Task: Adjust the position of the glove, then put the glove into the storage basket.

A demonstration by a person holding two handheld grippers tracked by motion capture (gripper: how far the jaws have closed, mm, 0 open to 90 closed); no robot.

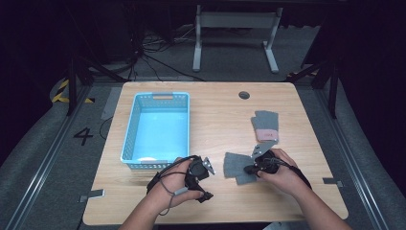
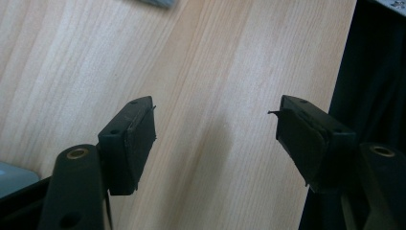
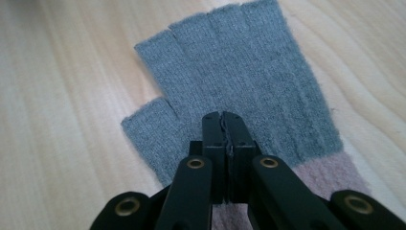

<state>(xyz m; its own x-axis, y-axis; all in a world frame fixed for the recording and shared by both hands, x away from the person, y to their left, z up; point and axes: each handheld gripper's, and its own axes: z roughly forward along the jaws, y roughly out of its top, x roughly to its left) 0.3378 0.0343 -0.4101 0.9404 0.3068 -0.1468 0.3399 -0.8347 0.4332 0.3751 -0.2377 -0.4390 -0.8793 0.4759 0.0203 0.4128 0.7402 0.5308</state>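
- Pressing together over a grey fingerless glove (image 3: 239, 72), the right gripper (image 3: 224, 120) has its jaws closed; whether it pinches fabric, I cannot tell.
- Left gripper (image 2: 215, 129) gapes wide over bare table (image 2: 206, 62), holding nothing.

black two-jaw left gripper (image 2: 215, 132), right gripper (image 3: 224, 120), brass rivets, grey cable, grey three-cornered plate

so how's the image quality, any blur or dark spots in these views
High view: table evenly lit, surroundings nearly black. Left gripper view: wood grain soft, right edge falls into darkness. Right gripper view: grey glove knit fairly sharp, the jaws closest to the lens slightly soft.
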